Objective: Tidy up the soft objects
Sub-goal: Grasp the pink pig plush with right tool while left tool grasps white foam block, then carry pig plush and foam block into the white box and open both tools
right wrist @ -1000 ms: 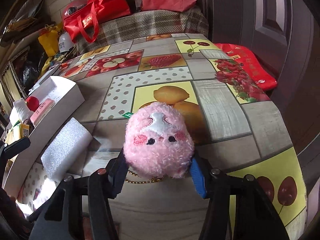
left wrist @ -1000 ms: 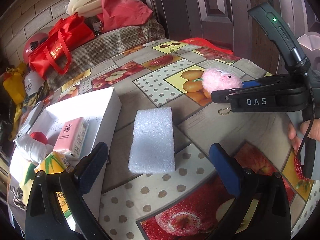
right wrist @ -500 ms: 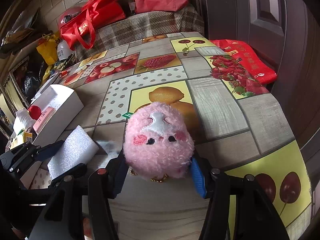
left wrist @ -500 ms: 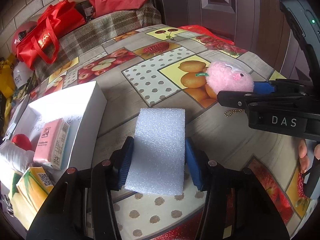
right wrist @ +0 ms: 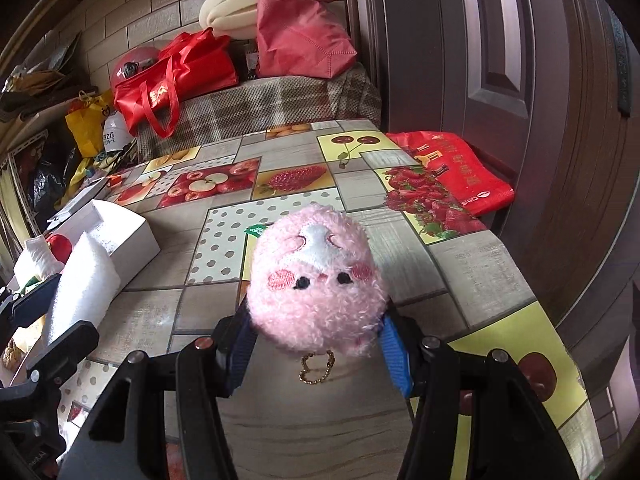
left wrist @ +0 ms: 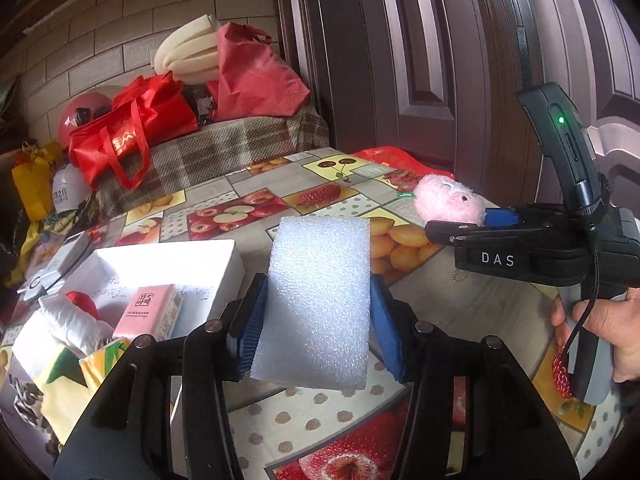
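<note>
We've got foam (left wrist: 316, 304) clamped in L gripper (left wrist: 316, 320), long axis pointing away; box (left wrist: 168, 264) lies just left of it. R gripper (right wrist: 316, 344) grips plush (right wrist: 316, 284), farther off.

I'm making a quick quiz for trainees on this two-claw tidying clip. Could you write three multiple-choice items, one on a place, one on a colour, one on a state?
1. Where does the white box sit relative to the foam block in the left wrist view?
A. To its left
B. To its right
C. Under the red bag

2. What colour is the plush toy?
A. Blue
B. Pink
C. Green

3. What is the left claw doing?
A. Hanging open with nothing in it
B. Gripping the pink tissue pack
C. Gripping the foam block

Answers:
1 A, the open box lies left of the block on the tablecloth.
2 B, its fur is pink, held in the right claw.
3 C, both blue pads press the block's sides.
</note>
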A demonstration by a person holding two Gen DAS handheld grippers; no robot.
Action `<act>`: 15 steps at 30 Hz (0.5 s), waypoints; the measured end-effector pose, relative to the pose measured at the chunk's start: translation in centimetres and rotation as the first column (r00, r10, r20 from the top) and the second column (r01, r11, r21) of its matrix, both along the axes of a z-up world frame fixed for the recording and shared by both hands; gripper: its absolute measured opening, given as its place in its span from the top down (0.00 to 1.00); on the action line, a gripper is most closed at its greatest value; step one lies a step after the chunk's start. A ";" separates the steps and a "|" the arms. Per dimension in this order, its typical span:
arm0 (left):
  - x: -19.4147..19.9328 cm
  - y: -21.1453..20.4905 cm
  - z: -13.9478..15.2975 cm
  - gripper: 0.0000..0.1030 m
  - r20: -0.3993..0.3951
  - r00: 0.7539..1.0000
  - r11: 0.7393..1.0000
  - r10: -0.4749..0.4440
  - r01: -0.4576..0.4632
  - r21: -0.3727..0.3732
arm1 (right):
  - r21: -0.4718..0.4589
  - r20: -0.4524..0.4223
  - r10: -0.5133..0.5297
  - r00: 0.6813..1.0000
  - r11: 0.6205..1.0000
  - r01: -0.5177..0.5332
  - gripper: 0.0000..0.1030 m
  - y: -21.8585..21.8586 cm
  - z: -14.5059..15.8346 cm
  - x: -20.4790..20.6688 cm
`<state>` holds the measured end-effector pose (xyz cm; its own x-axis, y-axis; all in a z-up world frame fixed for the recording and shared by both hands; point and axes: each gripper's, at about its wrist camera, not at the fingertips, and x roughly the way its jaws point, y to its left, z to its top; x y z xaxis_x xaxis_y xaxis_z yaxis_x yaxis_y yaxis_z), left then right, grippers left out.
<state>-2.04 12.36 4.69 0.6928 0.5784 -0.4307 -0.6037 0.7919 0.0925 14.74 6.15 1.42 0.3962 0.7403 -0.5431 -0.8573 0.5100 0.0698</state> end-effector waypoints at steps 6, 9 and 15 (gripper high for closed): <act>-2.4 -1.9 0.3 0.52 0.024 0.999 0.999 -0.029 0.028 0.042 | 0.081 0.136 -0.041 0.990 0.996 0.030 0.45 -1.3 1.1 -2.0; -3.5 -2.0 0.3 0.52 0.031 0.999 0.999 -0.038 0.037 0.027 | 0.076 0.202 -0.029 0.979 0.997 0.014 0.45 -1.2 1.3 -3.7; -6.1 -1.8 0.3 0.52 0.049 0.998 0.999 -0.035 0.035 0.008 | 0.098 0.192 0.016 0.981 0.995 -0.036 0.45 -2.2 1.2 -5.9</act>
